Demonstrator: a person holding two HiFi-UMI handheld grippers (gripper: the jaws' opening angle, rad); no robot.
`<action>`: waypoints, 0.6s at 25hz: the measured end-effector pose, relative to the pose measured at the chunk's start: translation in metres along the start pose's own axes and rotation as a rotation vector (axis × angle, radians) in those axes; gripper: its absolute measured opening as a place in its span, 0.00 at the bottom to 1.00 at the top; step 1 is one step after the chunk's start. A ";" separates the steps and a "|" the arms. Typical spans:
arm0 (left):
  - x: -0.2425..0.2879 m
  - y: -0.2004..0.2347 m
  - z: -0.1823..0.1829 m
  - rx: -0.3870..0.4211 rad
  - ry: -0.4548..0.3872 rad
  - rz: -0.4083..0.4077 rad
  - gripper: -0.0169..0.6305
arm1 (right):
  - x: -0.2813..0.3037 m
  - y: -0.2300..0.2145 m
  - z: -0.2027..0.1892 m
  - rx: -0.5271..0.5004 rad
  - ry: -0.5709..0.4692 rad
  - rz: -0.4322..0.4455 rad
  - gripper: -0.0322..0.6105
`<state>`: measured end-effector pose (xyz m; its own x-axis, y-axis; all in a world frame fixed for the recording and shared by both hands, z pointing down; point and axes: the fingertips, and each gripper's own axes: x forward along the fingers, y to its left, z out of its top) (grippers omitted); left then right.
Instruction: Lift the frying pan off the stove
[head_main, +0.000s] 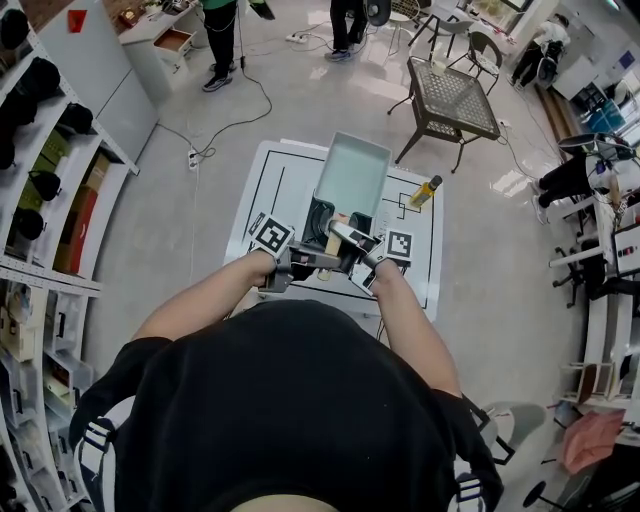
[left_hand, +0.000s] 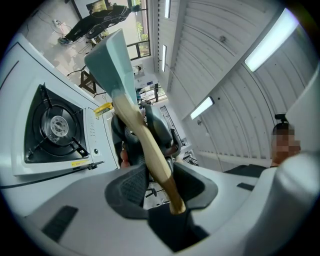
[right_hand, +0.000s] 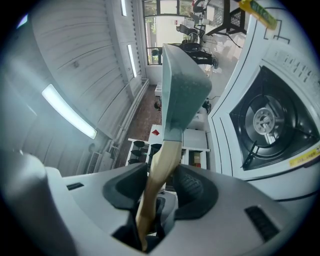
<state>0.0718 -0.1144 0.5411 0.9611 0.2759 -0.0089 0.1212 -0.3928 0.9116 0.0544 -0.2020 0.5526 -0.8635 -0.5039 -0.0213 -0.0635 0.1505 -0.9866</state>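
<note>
Left gripper (left_hand: 160, 182) jaws pinching light wooden handle (left_hand: 147, 150) of pale teal square frying pan (head_main: 352, 175), near end. Pan in air over white desk with black outlines (head_main: 270, 170), clear of white single-burner gas stove (left_hand: 90, 130) just below. Right gripper (right_hand: 162, 187) jaws clamped on same handle beside left. Yellow bottle (head_main: 425, 191) lying on desk, right of pan.
</note>
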 end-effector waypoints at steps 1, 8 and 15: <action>0.000 0.000 0.000 -0.001 -0.001 -0.001 0.27 | 0.000 0.000 0.000 -0.001 0.002 -0.001 0.30; 0.000 0.000 -0.005 0.000 0.004 -0.002 0.27 | -0.001 -0.001 -0.005 -0.003 0.005 -0.003 0.30; 0.002 -0.002 -0.006 -0.005 0.007 -0.008 0.27 | -0.002 0.000 -0.006 -0.001 0.008 -0.006 0.31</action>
<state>0.0717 -0.1075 0.5418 0.9583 0.2855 -0.0129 0.1273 -0.3860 0.9137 0.0532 -0.1959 0.5540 -0.8672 -0.4977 -0.0140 -0.0694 0.1487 -0.9864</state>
